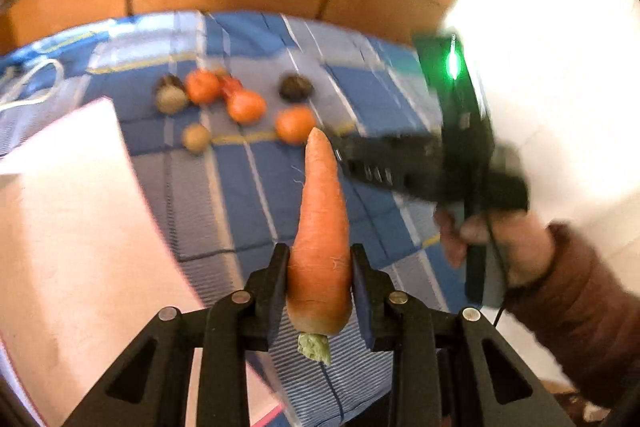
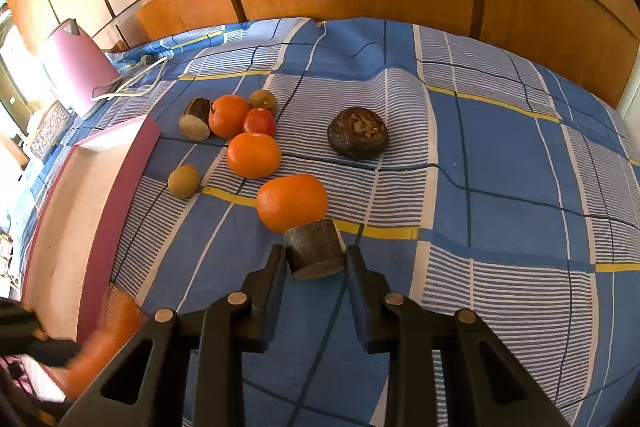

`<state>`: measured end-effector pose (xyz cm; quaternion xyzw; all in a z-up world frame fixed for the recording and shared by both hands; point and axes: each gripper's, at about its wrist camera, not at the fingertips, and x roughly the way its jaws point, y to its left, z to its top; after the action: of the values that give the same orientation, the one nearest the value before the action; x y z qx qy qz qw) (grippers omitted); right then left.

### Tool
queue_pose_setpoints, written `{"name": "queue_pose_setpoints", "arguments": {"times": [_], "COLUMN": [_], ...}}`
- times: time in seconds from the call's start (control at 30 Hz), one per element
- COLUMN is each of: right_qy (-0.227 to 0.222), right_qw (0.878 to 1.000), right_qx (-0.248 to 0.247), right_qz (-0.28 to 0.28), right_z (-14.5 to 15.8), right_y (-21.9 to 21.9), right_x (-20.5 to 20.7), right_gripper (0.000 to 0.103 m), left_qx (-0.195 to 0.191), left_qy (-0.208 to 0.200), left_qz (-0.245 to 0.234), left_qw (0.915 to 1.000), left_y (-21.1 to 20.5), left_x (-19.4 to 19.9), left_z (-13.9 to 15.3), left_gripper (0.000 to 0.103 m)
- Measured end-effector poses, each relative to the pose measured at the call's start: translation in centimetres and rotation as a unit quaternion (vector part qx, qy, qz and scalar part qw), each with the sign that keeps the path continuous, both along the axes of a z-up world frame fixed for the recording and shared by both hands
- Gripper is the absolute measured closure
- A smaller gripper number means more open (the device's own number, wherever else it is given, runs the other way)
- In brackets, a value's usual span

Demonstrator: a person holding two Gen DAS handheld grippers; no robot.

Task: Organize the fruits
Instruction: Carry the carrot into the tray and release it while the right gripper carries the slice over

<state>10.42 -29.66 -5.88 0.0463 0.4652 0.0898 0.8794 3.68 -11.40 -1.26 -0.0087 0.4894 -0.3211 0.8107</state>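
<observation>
Blue plaid cloth [image 2: 500, 163] covers the surface; its near edge is cut off in both views. Pink tray [image 2: 72, 227] at the cloth's left side, partly out of frame, washed out in left wrist view. Pink kettle [image 2: 76, 67] at far left, base hidden behind the tray. Carrot [image 1: 320, 227] is clamped between the fingers of the left gripper [image 1: 320, 267], thick end w/ stem stub nearest the camera, tip pointing away; in right wrist view it's only an orange blur at lower left. Right gripper [image 2: 316, 259] grips a dark cut cylinder piece [image 2: 314, 249], touching the nearest of 3 oranges [image 2: 292, 201]; can't tell what produce it is. In left wrist view that gripper is motion-blurred. Dark round fruit [image 2: 358, 133] sits apart. No readable writing.
</observation>
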Motion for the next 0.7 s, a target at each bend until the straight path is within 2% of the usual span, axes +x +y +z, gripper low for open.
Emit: {"name": "queue_pose_setpoints", "arguments": {"times": [0.1,0.17,0.33,0.43,0.5,0.57,0.6,0.7], "right_qy": [0.000,-0.002,-0.009,-0.012,-0.015,-0.018,-0.020,-0.027], "right_qw": [1.000,1.000,1.000,1.000,1.000,0.999,0.999,0.999], "right_qx": [-0.003,0.001,0.008,0.012,0.014,0.017,0.018,0.020], "right_qz": [0.006,0.008,0.014,0.018,0.021,0.024,0.026,0.038], "right_z": [0.0,0.2,0.8,1.0,1.2,1.5,1.7,2.4], "right_y": [0.4,0.7,1.6,2.1,2.4,2.9,3.1,4.1], "right_x": [-0.4,-0.7,-1.5,-1.9,-2.3,-2.5,-2.7,-3.0], "right_gripper": [0.074,0.074,0.074,0.074,0.074,0.074,0.074,0.074], "left_qx": [-0.010,-0.004,0.039,0.057,0.058,0.050,0.045,0.041], "left_qy": [-0.009,-0.014,-0.008,-0.006,-0.004,-0.002,-0.003,-0.018], "left_qz": [0.048,0.094,0.202,0.248,0.270,0.287,0.294,0.299], "left_qw": [0.9988,0.9955,0.9785,0.9671,0.9610,0.9567,0.9547,0.9531], "left_y": [3.0,5.2,10.8,13.0,14.2,15.1,15.3,15.7], "left_x": [0.6,1.1,2.3,2.3,1.8,1.2,1.1,0.6], "left_z": [1.0,1.3,0.1,-0.8,-1.1,-1.2,-1.1,-0.6], "left_gripper": [0.073,0.073,0.073,0.072,0.072,0.063,0.055,0.054]}}
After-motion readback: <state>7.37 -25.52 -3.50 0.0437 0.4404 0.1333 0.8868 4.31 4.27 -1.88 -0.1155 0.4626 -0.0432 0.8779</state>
